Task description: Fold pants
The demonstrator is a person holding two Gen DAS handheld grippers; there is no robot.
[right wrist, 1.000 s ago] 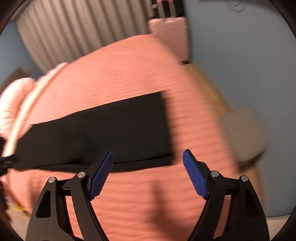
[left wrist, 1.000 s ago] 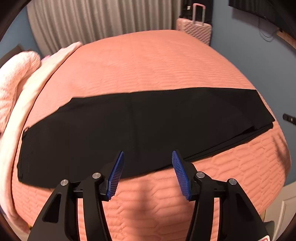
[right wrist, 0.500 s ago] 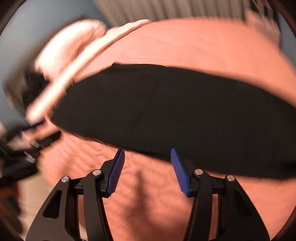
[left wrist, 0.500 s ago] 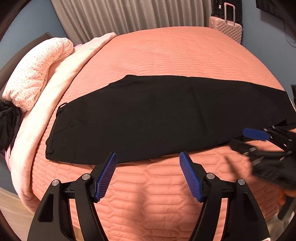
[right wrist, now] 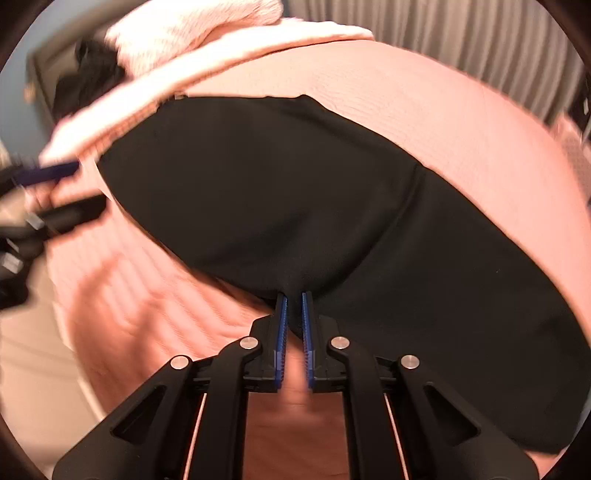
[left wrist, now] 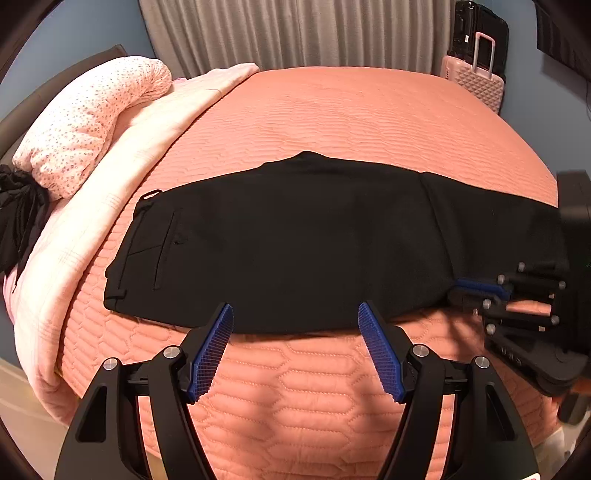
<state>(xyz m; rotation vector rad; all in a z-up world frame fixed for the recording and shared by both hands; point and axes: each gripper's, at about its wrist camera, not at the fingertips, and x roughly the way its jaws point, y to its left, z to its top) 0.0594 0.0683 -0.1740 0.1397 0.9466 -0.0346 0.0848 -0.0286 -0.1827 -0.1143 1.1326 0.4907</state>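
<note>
Black pants (left wrist: 295, 240) lie flat across the salmon quilted bed (left wrist: 332, 110), waistband to the left, legs running right. My left gripper (left wrist: 295, 314) is open and empty, hovering at the pants' near edge. My right gripper (right wrist: 293, 299) is shut on the pants' near edge; it also shows in the left wrist view (left wrist: 476, 288) at the right. The pants fill the right wrist view (right wrist: 332, 203). The left gripper appears blurred at that view's left edge (right wrist: 62, 188).
A pale pink blanket (left wrist: 147, 140) and a dotted pillow (left wrist: 85, 122) lie along the bed's left side, with a dark cloth (left wrist: 18, 221) beside them. A pink suitcase (left wrist: 476, 77) stands by the grey curtain (left wrist: 295, 33) at the back right.
My right gripper has swung in to the pants' near edge and closed on the fabric. My left gripper has moved closer to the pants and stays open.
</note>
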